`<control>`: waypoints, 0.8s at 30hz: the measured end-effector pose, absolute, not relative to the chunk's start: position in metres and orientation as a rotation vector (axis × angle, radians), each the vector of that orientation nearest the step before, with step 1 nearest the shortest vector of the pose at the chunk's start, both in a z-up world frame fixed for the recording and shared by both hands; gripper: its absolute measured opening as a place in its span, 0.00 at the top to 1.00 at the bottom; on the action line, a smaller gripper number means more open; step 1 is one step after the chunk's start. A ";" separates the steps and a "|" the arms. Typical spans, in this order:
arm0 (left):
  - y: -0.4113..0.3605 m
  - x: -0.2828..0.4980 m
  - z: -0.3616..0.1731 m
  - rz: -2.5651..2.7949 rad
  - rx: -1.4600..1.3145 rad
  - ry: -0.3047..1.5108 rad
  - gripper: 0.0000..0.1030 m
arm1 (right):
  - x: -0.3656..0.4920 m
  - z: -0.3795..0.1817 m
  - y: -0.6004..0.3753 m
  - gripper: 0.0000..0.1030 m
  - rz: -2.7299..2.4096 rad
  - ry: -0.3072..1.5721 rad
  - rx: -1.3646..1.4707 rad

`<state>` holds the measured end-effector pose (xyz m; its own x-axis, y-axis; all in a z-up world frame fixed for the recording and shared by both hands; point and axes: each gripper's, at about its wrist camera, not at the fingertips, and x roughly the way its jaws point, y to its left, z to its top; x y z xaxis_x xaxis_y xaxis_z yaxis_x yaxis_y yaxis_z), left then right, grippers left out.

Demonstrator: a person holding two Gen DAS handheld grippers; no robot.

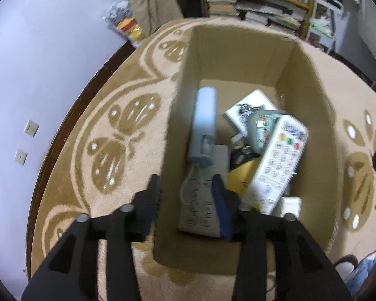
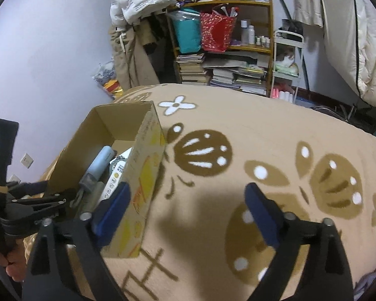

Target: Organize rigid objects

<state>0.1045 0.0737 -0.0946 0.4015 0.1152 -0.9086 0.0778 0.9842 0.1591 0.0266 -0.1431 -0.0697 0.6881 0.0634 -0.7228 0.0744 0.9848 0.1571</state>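
The box (image 1: 240, 57) stands open-topped on a tan blanket (image 1: 127, 80) patterned with brown butterflies; from the right wrist view the same box (image 2: 148, 155) sits to the left, its outer wall printed in yellow and orange; the blanket (image 2: 275, 135) spreads wide to the right of it.

Inside the box, the left wrist view shows a pale blue tube (image 1: 204, 123) lying lengthwise along the left wall, its grey end resting on a grey keypad (image 1: 203, 200); to the right a white remote (image 1: 280, 160) with coloured buttons leans tilted across the pile, over a yellow thing (image 1: 238, 180) and a second grey remote (image 1: 259, 130); a white card (image 1: 250, 107) with a dark print lies toward the far end; a small white block (image 1: 290, 204) sits at the near right corner.

The left tool (image 1: 185, 195) hangs over the near-left part of the box, fingers apart and holding nothing; its left finger (image 1: 148, 208) is outside the left wall, its right one (image 1: 221, 208), blue-padded, is above the keypad; whether either touches the cardboard cannot be told through the blur.

The right tool (image 2: 188, 205) is over bare blanket beside the box, jaws wide apart and empty; its left finger (image 2: 112, 205) shows in front of the box's printed wall. The left tool (image 2: 35, 200) appears at the box's near end in that view, with a hand (image 2: 12, 266) gripping its handle. A bookshelf (image 2: 225, 50) stands beyond the blanket.
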 end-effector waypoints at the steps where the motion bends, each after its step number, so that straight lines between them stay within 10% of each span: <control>1: 0.071 0.102 -0.092 0.018 0.194 1.147 0.47 | 0.023 -0.068 -0.145 0.00 -0.007 0.806 0.173; 10: 0.058 0.076 -0.057 -0.020 0.212 1.018 0.12 | -0.005 -0.054 -0.158 0.00 -0.026 0.776 0.146; 24: 0.049 0.019 -0.005 -0.030 0.231 0.786 0.01 | -0.059 -0.021 -0.176 0.00 -0.061 0.637 0.147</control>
<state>0.0194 0.0487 -0.0048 0.7073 0.0587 -0.7045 0.1130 0.9744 0.1946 -0.0587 -0.1762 -0.0215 0.8027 -0.0119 -0.5963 0.1020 0.9878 0.1176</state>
